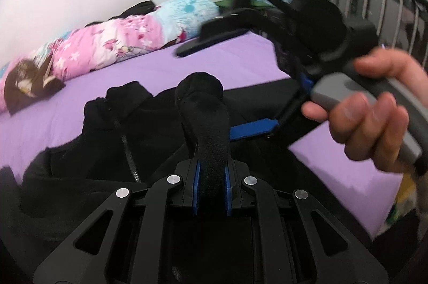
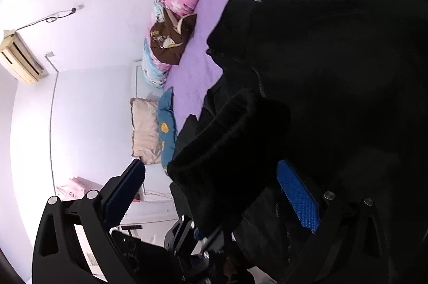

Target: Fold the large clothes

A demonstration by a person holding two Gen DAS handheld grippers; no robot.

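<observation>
**Black jacket pinched in left claw, right claw spread wide**

Left gripper (image 1: 211,185): jaws drawn nearly together, blue pads clamped on a rolled fold of the black jacket (image 1: 88,150). Fold rising upright from between the pads, ending in a rounded bunch above them. Rest of the garment spread across the purple bed sheet (image 1: 133,80), zipper (image 1: 131,158) running down the front, left of the clamped fold. Collar area crumpled near the top of the zipper.

Right gripper (image 1: 235,88): jaws set far apart, seen from the left wrist view with one black finger high over the sheet and one blue-padded finger low, beside the jacket. Held by a hand (image 1: 374,107) wrapped round a grey handle. From the right wrist view, the same gripper (image 2: 214,193) wide open, both blue pads (image 2: 299,198) bare and facing inward. A thick fold of black fabric (image 2: 230,150) lying in the gap between them; left pad clearly clear of the cloth, contact at the right pad impossible to judge against the dark fabric. No pinch visible.

Along the far edge of the bed, against the white wall: a pink and blue floral quilt (image 1: 120,40), rolled up. Beyond the bed in the right wrist view: a beige pillow (image 2: 144,131) beside a blue cushion (image 2: 165,129), and an air conditioner (image 2: 20,58) high on the wall.
</observation>
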